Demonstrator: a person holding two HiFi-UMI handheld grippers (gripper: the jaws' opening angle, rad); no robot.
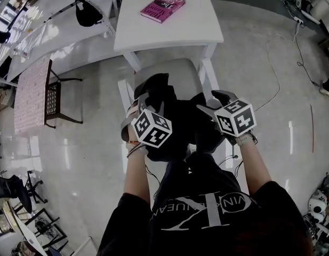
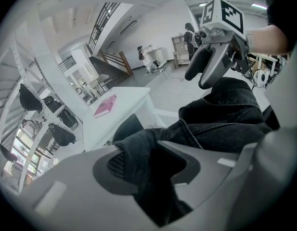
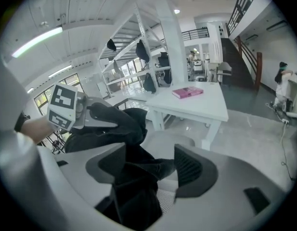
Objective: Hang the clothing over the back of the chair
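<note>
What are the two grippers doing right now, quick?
Left gripper: open, with the black clothing lying loose between its jaws.
Right gripper: open, with the clothing hanging between its jaws, not pinched.

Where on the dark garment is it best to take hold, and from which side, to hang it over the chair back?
Probably the bunched top fold of the dark garment, at two spots apart, coming down from above on the person's side of the chair. That fold stands up thick enough for jaws to close on.
</note>
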